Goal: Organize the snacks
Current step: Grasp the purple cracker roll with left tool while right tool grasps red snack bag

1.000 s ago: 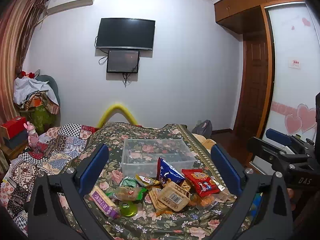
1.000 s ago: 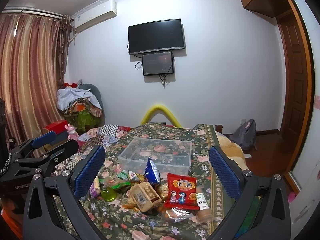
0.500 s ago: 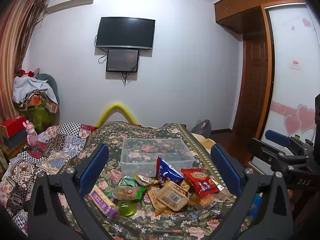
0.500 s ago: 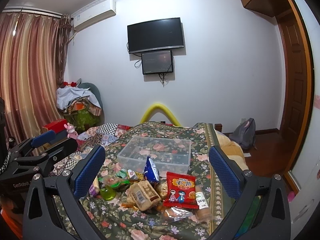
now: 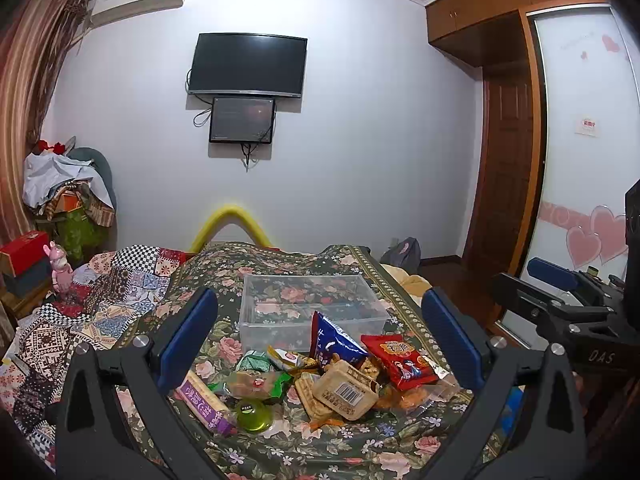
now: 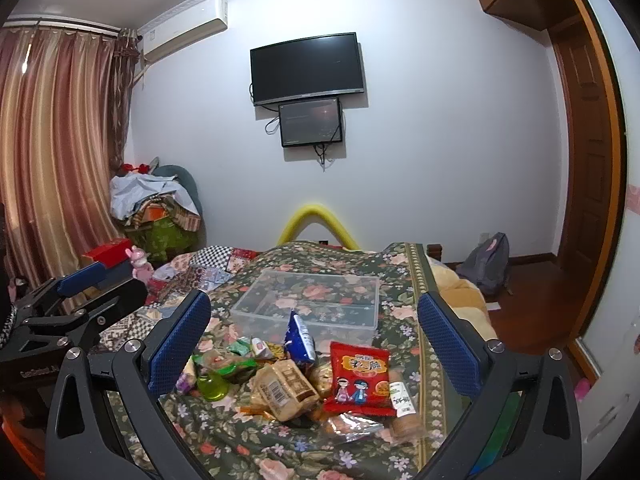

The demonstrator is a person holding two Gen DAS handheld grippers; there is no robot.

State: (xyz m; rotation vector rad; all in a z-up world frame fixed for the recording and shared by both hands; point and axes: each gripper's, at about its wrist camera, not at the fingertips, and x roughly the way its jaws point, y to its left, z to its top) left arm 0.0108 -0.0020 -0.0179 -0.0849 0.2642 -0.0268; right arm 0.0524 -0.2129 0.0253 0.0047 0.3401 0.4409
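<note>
1. The bed (image 5: pixel 320 448), under a dark floral cover, carries everything; it is soft, so a firm downward press probably sinks a packet rather than pinning it.
2. The clear plastic bin (image 5: pixel 310 308) sits in the middle of the bed, just beyond the snack pile and holding nothing that I can see. It looks like the place to fill, and big flat packets likely belong in first.
3. The left gripper (image 5: pixel 320 340) and the right gripper (image 6: pixel 314 338) both hover above the pile, jaws spread wide and holding nothing (neither touches a snack).
4. The red packet (image 6: pixel 360 376) lies on top at the right of the pile, nearest the right gripper; pinching its sealed edge seems safest.
5. The blue bag (image 5: pixel 334 342) stands tilted against the bin's near wall, an easy short lift.
6. The barcoded biscuit pack (image 5: pixel 346 390) lies mid-pile.
7. The green jelly cup (image 5: pixel 253 416), at the front left, is round and may roll, so grip across its body.
</note>
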